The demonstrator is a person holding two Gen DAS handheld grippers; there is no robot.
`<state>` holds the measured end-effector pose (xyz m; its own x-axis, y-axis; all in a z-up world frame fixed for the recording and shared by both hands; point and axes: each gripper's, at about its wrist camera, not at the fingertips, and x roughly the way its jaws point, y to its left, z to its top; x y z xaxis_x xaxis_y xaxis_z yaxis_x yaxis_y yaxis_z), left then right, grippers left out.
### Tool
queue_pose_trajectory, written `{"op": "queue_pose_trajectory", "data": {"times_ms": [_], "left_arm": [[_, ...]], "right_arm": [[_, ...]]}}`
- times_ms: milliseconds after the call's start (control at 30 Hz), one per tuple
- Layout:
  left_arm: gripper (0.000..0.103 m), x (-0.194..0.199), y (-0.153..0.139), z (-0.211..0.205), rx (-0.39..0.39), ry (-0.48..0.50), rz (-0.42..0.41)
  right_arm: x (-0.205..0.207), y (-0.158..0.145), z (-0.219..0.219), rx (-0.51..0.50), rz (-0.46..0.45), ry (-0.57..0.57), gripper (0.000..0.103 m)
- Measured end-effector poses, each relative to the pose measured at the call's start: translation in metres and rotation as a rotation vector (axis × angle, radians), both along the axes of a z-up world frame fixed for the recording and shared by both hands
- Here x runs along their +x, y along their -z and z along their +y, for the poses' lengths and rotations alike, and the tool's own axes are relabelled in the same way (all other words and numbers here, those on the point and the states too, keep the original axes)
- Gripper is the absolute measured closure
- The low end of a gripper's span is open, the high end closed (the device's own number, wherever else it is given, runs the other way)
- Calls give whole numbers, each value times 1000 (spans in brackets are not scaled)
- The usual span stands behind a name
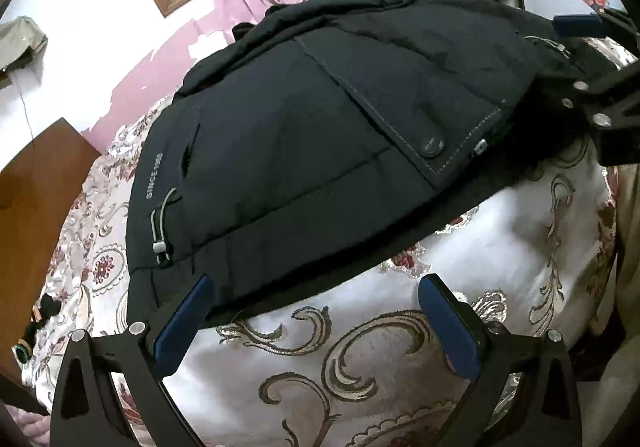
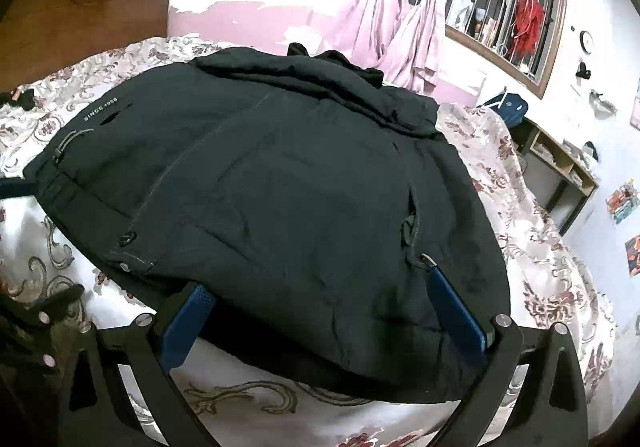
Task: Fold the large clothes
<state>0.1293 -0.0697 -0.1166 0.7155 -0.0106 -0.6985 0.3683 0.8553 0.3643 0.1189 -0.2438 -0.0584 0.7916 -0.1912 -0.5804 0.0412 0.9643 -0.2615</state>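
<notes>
Item: black padded jacket, front up, spread on a bed with a floral bedspread. Hem faces both hand-held grippers; long axis runs from hem away toward collar at 12 o'clock.

Left hand-held gripper: released, jaws spread wide, empty. Its left finger sits at the hem corner by the toggle cord; the hem edge crosses between the fingers, at 12 o'clock.

Right hand-held gripper: released, jaws spread, straddling the hem at the opposite side; fabric lies between the fingers, not pinched. Appears the nearer of the two.

Judgement: both stand ready to clamp the hem and carry it toward the collar.

Background: pink curtains, barred window.
</notes>
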Motion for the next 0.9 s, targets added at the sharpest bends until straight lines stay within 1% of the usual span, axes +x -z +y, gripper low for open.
{"op": "queue_pose_trajectory", "data": {"times_ms": [100,200,267,333,367,433,467,500,567,633,667,733,833,900], "left_arm": [[0,6,-1,8,-29,-31,19],[0,16,4,17,-46,-79,61],[0,22,6,24,-66,-111,86],[0,24,5,29,-82,-135,94],[0,25,5,32,-93,-145,96],[0,26,3,34,-111,-155,95],[0,26,2,35,-119,-157,89],[0,24,1,36,-123,-154,82],[0,19,-3,35,-128,-139,57],[0,15,-5,34,-128,-114,38],[0,13,-6,31,-124,-96,29],[0,8,-5,24,-108,-64,18],[0,4,0,12,-24,-39,-14],[0,4,2,8,33,-57,-61]], "right_arm": [[1,5,-5,25,58,-35,2],[0,17,-2,49,181,-95,2],[4,30,2,22,243,-98,2],[11,46,9,-43,304,-87,2],[13,51,13,-75,317,-82,2],[19,68,24,-194,360,-77,2],[21,72,29,-232,365,-71,2],[22,76,32,-268,358,-60,2],[23,70,29,-266,303,-32,2],[22,53,19,-220,204,13,2],[20,46,16,-198,169,26,2],[15,32,5,-116,85,20,2],[9,22,-1,-67,6,-7,2],[5,15,-7,-35,-45,-12,2]]}}
